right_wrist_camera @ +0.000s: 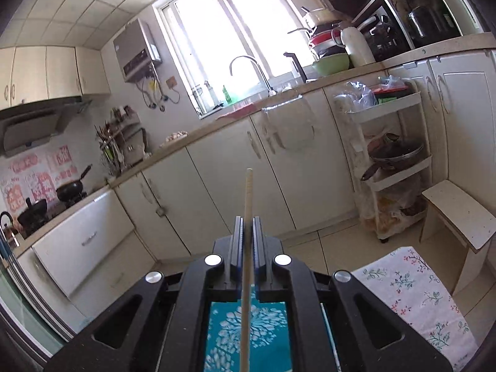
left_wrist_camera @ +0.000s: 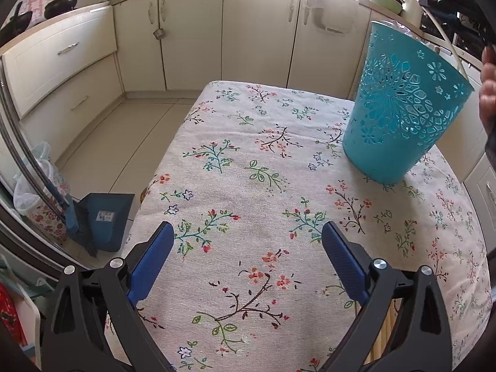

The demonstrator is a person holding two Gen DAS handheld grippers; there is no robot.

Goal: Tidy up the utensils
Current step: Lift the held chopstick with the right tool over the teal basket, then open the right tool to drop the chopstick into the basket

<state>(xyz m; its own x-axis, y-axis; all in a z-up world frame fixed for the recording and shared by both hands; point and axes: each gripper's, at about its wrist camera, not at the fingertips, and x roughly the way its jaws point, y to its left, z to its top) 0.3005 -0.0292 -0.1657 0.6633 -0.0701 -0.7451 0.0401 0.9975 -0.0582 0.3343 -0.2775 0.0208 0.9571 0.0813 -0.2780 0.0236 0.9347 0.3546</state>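
Covering table, floral cloth (left_wrist_camera: 248,161); cream kitchen cabinets (left_wrist_camera: 192,31) behind.

a home kitchen. cream cabinets (right_wrist_camera: 217,170) run under a countertop with a sink faucet (right_wrist_camera: 248,68) below a bright window (right_wrist_camera: 235,31). black pans (right_wrist_camera: 69,190) sit on the stove beneath a range hood (right_wrist_camera: 31,127), and stacked bowls (right_wrist_camera: 328,52) crowd the counter.

A table (left_wrist_camera: 248,186) covered by a pale floral cloth fills the centre of the left wrist view. A teal perforated basket (left_wrist_camera: 403,117) stands on it at upper right; wooden sticks (left_wrist_camera: 384,334) lie at lower right.
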